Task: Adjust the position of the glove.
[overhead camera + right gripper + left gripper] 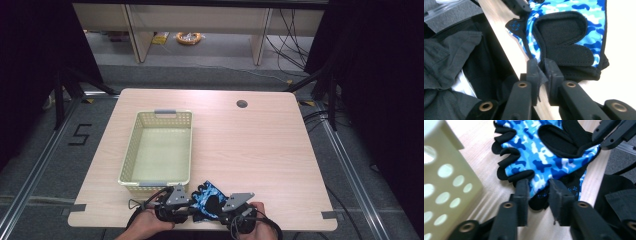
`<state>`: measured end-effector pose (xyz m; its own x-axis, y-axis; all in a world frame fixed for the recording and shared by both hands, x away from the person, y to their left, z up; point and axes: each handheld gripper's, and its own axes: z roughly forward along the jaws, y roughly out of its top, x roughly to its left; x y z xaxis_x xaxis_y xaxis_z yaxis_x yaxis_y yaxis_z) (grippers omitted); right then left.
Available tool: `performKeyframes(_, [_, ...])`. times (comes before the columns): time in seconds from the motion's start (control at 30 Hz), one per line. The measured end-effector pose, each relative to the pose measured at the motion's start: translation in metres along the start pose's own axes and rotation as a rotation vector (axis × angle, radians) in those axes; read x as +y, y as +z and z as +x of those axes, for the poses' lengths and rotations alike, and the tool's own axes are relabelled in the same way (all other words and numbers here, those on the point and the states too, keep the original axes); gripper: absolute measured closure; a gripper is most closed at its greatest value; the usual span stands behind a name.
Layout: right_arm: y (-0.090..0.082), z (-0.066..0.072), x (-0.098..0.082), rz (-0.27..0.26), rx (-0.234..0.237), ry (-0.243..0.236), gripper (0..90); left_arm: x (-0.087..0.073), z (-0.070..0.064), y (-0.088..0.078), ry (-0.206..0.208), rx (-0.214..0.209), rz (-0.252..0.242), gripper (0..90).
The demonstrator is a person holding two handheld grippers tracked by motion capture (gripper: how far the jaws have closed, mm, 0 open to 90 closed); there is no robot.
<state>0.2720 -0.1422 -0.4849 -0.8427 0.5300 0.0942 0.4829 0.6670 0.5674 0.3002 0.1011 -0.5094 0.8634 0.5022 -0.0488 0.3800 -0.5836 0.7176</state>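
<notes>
Nearest to me, at the front edge of the pale wood-grain table (pixel 250 150), my two hands hold the grippers on either side of a fingerless glove of blue camouflage fabric with black trim and a black wrist strap (pixel 209 199). The left gripper (pixel 537 191) has its jaws parted around the glove's near edge, just below the stubby black finger openings, with blue cloth lying in the gap; I cannot tell whether the pads are pressing it yet. The right gripper (pixel 541 67) has its jaws nearly together, a narrow slit between them, set at the glove's cuff corner where the black hem meets the table edge; whether any cloth is pinched there I cannot say. The glove lies flat with its long axis running roughly across the table front, finger end toward my left gripper, cuff toward my right, so each gripper meets the end nearest it. The left gripper view gives me the finger stubs and the perforated wall of the cream-yellow plastic basket (pixel 446 182) right beside the glove, which the right gripper view lacks; that one gives me the strap flap and dark clothing below the table edge. Beyond the glove, the basket (pixel 131 155) stands empty, and my guess is the glove goes there.
</notes>
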Motion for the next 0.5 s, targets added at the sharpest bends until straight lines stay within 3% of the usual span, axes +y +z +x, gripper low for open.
performKeyframes(0.03, [0.002,-0.002,-0.001,-0.032,-0.011,-0.028,85.6,0.001,0.002,-0.001,0.038,0.011,0.013,76.0])
performKeyframes(0.17, [-0.003,-0.002,0.0,-0.042,-0.001,-0.002,86.7,0.002,-0.001,-0.003,0.02,0.027,-0.011,85.7])
performKeyframes(0.27, [-0.009,-0.003,0.001,-0.061,-0.024,-0.017,87.0,0.005,0.0,-0.009,0.038,0.032,-0.019,87.5])
performKeyframes(0.3, [-0.011,-0.005,0.002,-0.075,-0.018,-0.044,87.1,0.006,-0.002,-0.01,0.02,0.023,-0.03,88.0])
performKeyframes(0.37, [-0.016,-0.005,0.003,-0.067,-0.026,-0.039,87.2,0.007,-0.003,-0.011,0.009,0.011,-0.043,88.2])
performKeyframes(0.47, [-0.022,-0.006,0.006,-0.083,-0.039,-0.072,87.4,0.008,-0.002,-0.014,0.039,0.009,-0.042,88.4])
performKeyframes(0.5, [-0.023,-0.006,0.006,-0.082,-0.047,-0.08,87.5,0.009,-0.004,-0.015,0.018,-0.001,-0.049,88.5])
